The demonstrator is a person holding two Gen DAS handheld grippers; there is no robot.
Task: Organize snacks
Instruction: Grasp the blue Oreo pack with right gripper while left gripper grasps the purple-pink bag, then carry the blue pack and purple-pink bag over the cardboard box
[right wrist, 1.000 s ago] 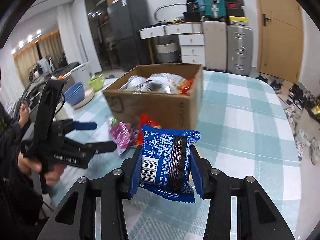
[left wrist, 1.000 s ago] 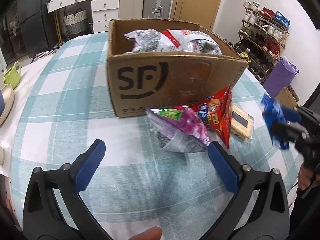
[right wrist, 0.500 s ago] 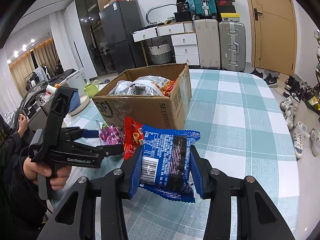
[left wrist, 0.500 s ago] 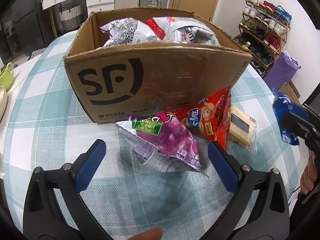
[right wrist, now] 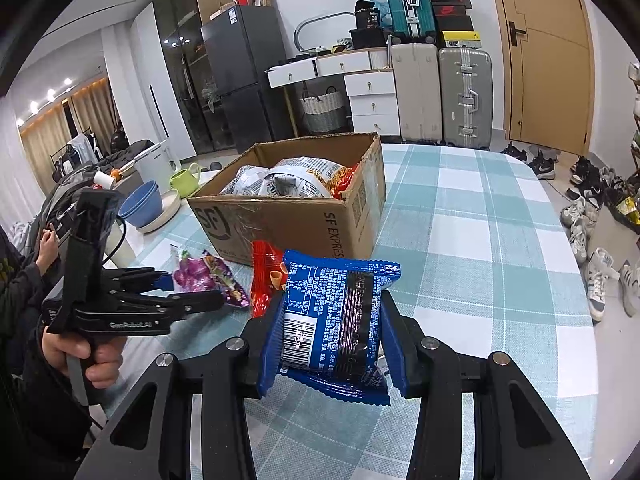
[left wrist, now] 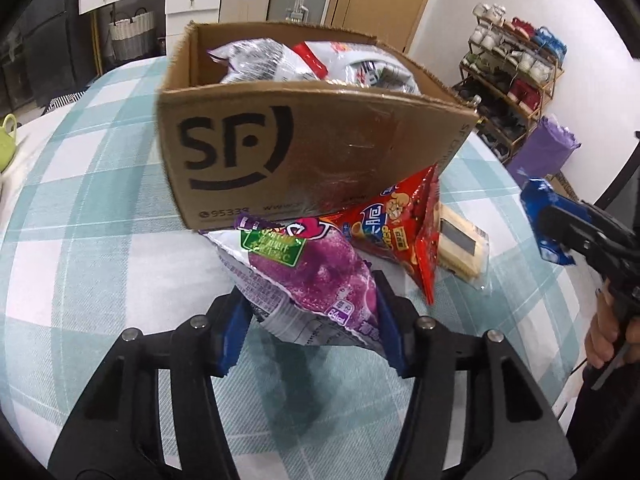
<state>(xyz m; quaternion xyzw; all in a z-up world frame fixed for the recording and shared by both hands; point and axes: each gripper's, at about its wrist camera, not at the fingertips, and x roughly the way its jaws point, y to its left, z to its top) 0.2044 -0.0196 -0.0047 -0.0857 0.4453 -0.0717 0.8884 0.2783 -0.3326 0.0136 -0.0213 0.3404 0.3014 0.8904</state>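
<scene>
My left gripper (left wrist: pixel 310 330) is closing on the crinkly purple snack bag (left wrist: pixel 308 276) beside the brown cardboard box (left wrist: pixel 280 148), while my right gripper (right wrist: pixel 332 350) pinches the blue foil packet (right wrist: pixel 334 320), both bound boxward.

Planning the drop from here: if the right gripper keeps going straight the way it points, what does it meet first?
Probably the red snack bag, which leans just beyond the blue packet that the right gripper holds. The cardboard box comes behind it. Depth is hard to judge here.
</scene>
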